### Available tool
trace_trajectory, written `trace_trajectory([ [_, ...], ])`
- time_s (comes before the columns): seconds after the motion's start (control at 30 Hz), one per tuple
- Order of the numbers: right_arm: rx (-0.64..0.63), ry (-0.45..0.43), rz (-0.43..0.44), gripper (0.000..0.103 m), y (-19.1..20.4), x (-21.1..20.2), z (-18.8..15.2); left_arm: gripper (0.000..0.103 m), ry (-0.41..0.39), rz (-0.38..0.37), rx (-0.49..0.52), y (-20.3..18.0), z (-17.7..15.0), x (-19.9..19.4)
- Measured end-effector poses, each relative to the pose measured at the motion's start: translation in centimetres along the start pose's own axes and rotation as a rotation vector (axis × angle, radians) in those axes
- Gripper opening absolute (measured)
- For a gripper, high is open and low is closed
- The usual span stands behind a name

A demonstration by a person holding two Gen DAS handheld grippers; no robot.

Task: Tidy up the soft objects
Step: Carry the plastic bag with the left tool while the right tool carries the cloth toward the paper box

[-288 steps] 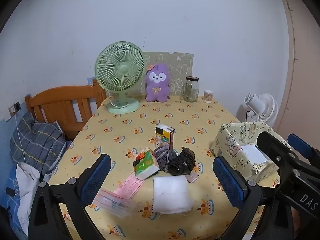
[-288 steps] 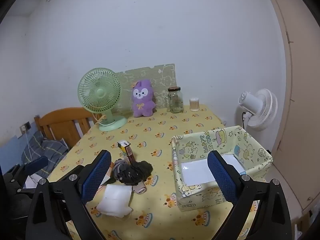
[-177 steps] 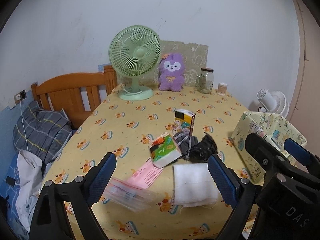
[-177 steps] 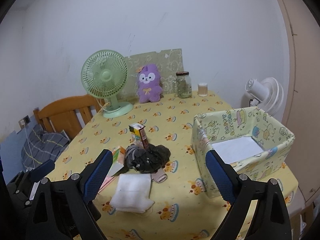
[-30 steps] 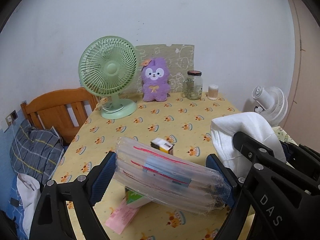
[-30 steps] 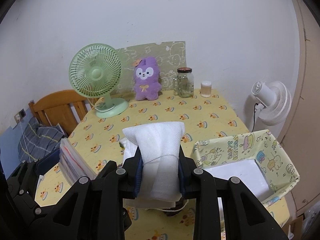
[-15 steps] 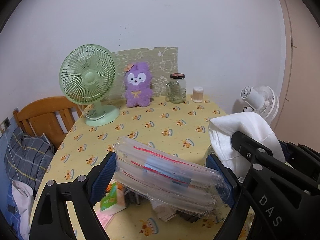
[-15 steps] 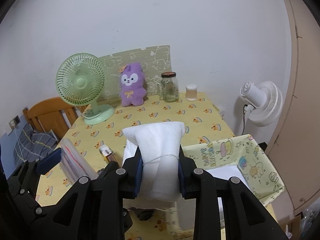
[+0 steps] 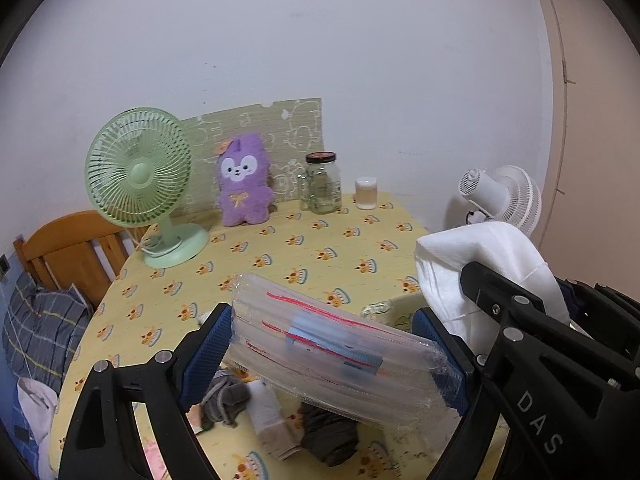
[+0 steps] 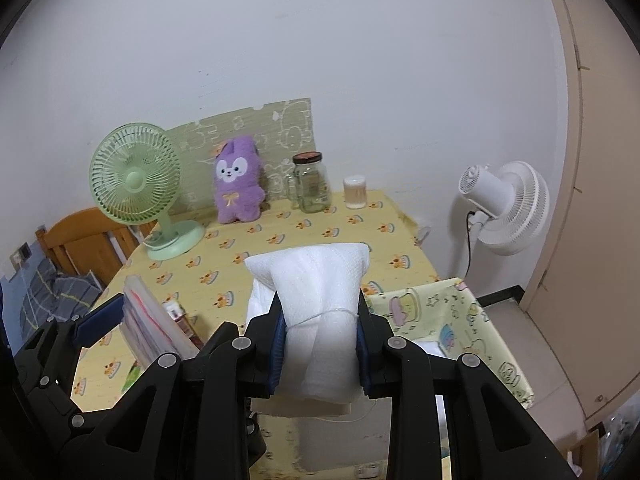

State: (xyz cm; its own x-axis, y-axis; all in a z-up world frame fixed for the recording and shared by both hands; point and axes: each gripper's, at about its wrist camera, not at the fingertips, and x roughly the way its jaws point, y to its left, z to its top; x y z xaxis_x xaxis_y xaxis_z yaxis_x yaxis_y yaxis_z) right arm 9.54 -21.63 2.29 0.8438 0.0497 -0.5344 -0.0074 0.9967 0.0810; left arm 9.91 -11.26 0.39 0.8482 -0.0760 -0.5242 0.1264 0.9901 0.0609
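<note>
Right gripper (image 10: 320, 344) jaws clamped on white folded cloth (image 10: 316, 280), held above worktop (image 10: 320, 232). Patterned box (image 10: 452, 312) sits at our 4 o'clock, right hand nearer. Left gripper (image 9: 324, 356) jaws gripping clear bag pack (image 9: 332, 344), long axis crosswise.

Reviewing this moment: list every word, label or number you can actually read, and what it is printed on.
"DAS": white letters on the black body of the right claw, seen from the left wrist view.
Bag held in the left claw: a blue label and red lines, too blurred to read.
Fabric bin: cartoon prints, with no legible words at this angle.
Small carton behind the bag: print too small to read.
</note>
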Motion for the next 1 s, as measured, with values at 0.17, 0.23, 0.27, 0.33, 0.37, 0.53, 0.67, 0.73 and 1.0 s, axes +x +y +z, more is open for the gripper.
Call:
trace_trajectory([
  [0.17, 0.003, -0.006, -0.024, 0.032, -1.3, 0.2, 0.1, 0.091, 0.004, -0.038, 0.029, -1.6, 0.3, 0.7],
  [0.23, 0.005, -0.009, -0.038, 0.032, -1.8, 0.3, 0.0, 0.091, 0.004, -0.049, 0.042, -2.2, 0.3, 1.0],
  [0.27, 0.006, -0.009, -0.047, 0.032, -2.2, 0.4, 0.0, 0.091, 0.004, -0.056, 0.048, -2.6, 0.4, 1.2],
  [0.33, 0.010, -0.010, -0.062, 0.032, -2.8, 0.5, 0.0, 0.091, 0.008, -0.073, 0.059, -3.3, 0.5, 1.5],
  [0.37, 0.012, -0.010, -0.070, 0.032, -3.1, 0.6, 0.0, 0.091, 0.010, -0.083, 0.064, -3.7, 0.5, 1.7],
  [0.53, 0.034, 0.002, -0.110, 0.032, -4.8, 1.1, -0.3, 0.091, 0.026, -0.123, 0.094, -5.6, 0.6, 3.0],
  [0.67, 0.048, 0.013, -0.139, 0.032, -6.1, 1.9, -0.5, 0.091, 0.044, -0.152, 0.108, -6.8, 0.5, 3.8],
  [0.73, 0.054, 0.020, -0.150, 0.032, -6.7, 2.3, -0.7, 0.091, 0.053, -0.161, 0.116, -7.3, 0.4, 4.3],
  [1.0, 0.078, 0.045, -0.182, 0.032, -8.2, 3.5, -1.3, 0.092, 0.122, -0.210, 0.160, -8.3, 0.2, 5.6],
])
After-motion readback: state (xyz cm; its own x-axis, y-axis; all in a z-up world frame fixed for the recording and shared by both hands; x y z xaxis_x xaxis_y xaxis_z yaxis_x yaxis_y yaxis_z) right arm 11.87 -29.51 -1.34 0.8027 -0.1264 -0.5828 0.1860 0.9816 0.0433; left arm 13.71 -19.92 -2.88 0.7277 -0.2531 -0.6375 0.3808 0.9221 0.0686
